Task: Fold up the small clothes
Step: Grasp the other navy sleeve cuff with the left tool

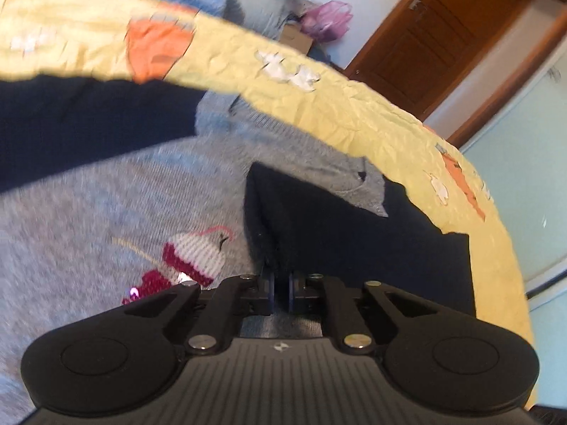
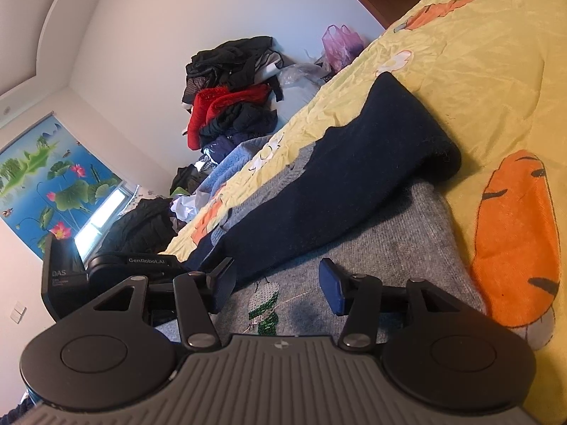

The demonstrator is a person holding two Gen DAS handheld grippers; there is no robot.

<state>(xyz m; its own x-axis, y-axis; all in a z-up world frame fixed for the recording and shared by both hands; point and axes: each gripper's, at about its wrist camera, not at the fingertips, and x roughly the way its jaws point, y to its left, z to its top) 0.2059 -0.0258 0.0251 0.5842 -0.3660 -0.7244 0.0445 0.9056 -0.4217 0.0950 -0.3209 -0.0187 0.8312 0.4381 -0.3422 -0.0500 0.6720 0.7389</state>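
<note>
A small grey knit sweater [image 1: 88, 205] with navy sleeves lies on a yellow bedsheet [image 1: 336, 113]. It has a knitted pink-and-white figure [image 1: 191, 258] on the front. My left gripper [image 1: 281, 288] is shut on the navy sleeve [image 1: 319, 226] and lifts its edge over the grey body. In the right wrist view the sweater's grey body [image 2: 389, 244] lies under a folded navy sleeve [image 2: 354, 163]. My right gripper [image 2: 280, 283] is open, low over the grey body near a green sequin patch [image 2: 265, 311]. The left gripper's body [image 2: 106, 265] shows at its left.
Piles of dark and red clothes [image 2: 230, 95] and a blue knit [image 2: 230, 163] lie at the bed's far side. A purple plastic bag [image 2: 340, 42] sits near the wall. A brown wooden door [image 1: 436, 42] stands beyond the bed.
</note>
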